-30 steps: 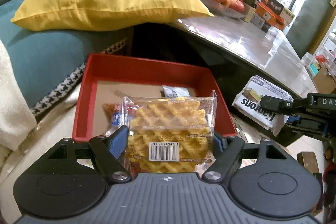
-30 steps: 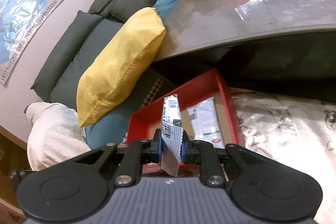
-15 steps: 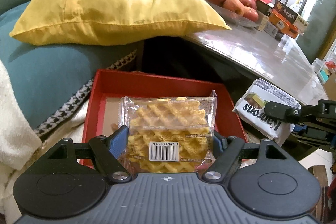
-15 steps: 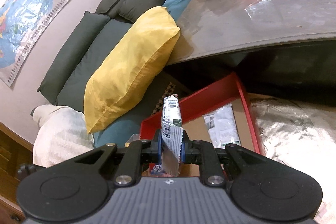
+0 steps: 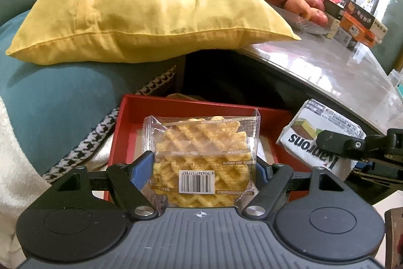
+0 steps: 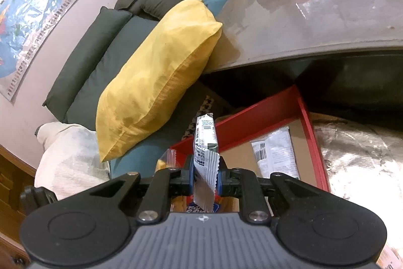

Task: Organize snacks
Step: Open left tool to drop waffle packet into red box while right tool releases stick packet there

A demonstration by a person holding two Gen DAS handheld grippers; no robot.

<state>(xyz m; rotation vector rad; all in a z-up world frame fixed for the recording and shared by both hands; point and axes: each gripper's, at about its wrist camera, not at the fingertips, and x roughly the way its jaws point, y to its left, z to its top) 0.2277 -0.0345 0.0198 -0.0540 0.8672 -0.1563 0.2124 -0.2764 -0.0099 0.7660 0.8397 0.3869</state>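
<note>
Right gripper (image 6: 206,178) fingers clamped on white snack packet (image 6: 205,143), held edge-up over red box (image 6: 312,132). White packet (image 6: 275,153) lies flat inside the box. Yellow pillow (image 6: 156,77) on sofa, leaning against bench (image 6: 314,17).

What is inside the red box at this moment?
In the red box lies one white snack packet. The near part of its floor is hidden behind the right claw and its white wafer packet.

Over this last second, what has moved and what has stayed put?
Both grippers have drifted nearer the red box, which looms larger in each view. The left gripper still clamps the waffle packet; the right gripper still pinches the white wafer packet. Nothing was taken or released. The yellow pillow and apples stayed put.
</note>
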